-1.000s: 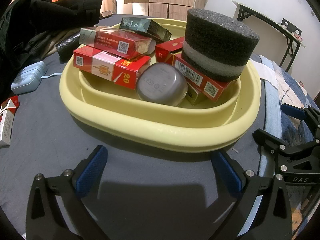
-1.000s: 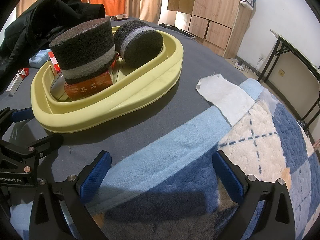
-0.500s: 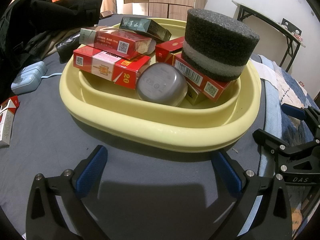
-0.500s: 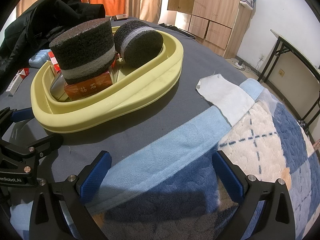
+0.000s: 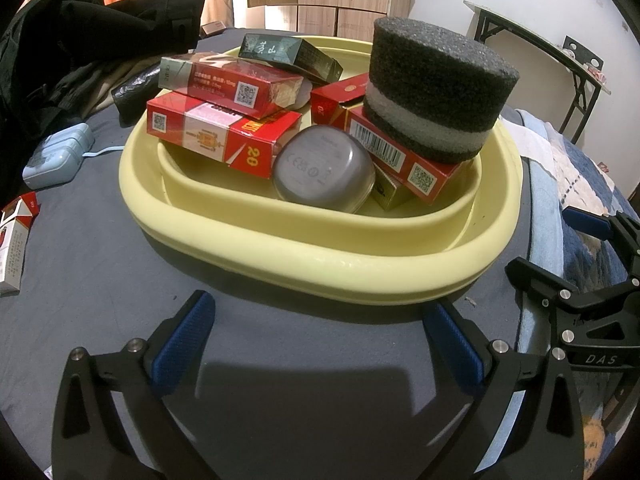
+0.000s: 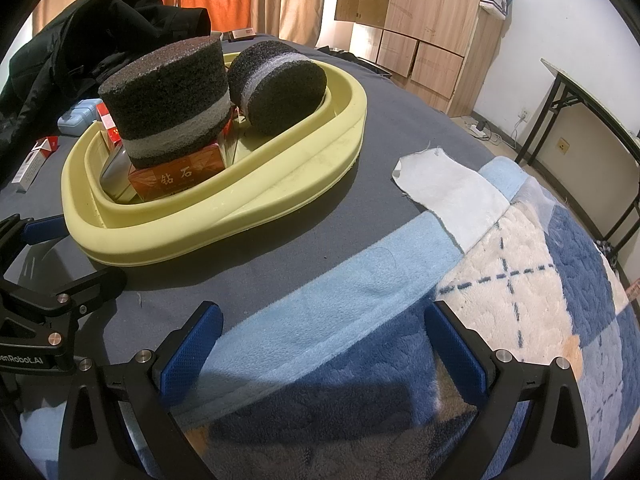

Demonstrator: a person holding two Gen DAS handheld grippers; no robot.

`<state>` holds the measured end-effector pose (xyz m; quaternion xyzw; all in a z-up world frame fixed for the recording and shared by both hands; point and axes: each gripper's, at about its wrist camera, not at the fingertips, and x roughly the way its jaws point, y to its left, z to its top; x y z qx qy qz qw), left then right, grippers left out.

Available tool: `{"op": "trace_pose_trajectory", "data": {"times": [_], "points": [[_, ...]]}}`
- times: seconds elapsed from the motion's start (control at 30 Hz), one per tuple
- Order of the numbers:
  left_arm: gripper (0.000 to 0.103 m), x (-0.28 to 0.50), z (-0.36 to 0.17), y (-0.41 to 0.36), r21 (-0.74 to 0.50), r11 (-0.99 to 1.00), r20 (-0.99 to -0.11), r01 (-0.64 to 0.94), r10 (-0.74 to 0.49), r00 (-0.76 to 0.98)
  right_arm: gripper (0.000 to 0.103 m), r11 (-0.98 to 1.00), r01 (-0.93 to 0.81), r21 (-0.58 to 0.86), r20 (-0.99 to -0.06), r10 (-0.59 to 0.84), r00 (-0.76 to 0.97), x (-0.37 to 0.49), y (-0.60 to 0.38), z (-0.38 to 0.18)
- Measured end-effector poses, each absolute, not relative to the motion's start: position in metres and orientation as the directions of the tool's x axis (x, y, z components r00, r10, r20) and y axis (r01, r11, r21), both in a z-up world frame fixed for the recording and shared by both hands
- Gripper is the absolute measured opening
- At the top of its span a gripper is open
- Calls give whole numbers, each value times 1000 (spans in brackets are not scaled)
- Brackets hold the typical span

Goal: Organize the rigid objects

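Note:
A yellow basin (image 5: 360,268) sits on the grey bedcover, filled with several red cigarette boxes (image 5: 216,132), a dark green box (image 5: 288,56), a grey rounded case (image 5: 320,170) and a dark foam cylinder (image 5: 436,92) standing on a red box. In the right wrist view the basin (image 6: 224,216) also holds a second foam cylinder (image 6: 280,84) lying on its side. My left gripper (image 5: 320,352) is open, just short of the basin's near rim. My right gripper (image 6: 320,352) is open over the blue blanket, to the right of the basin. Both hold nothing.
A red and white cigarette pack (image 5: 16,240) and a pale blue case (image 5: 56,156) lie on the cover left of the basin. Black clothing (image 5: 80,52) is piled behind. A white cloth (image 6: 448,196) lies on the blanket. A folding table (image 5: 560,64) stands at the right.

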<state>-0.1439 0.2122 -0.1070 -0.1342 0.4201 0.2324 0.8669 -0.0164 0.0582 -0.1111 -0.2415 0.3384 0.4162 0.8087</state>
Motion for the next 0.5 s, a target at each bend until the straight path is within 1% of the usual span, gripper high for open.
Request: {"op": "trace_pose_trajectory", "data": {"times": [0.5], "points": [[103, -143, -107, 211, -37, 856, -791, -516, 290, 539, 103, 537, -837, -109, -748, 510, 425, -16, 57, -111]]}}
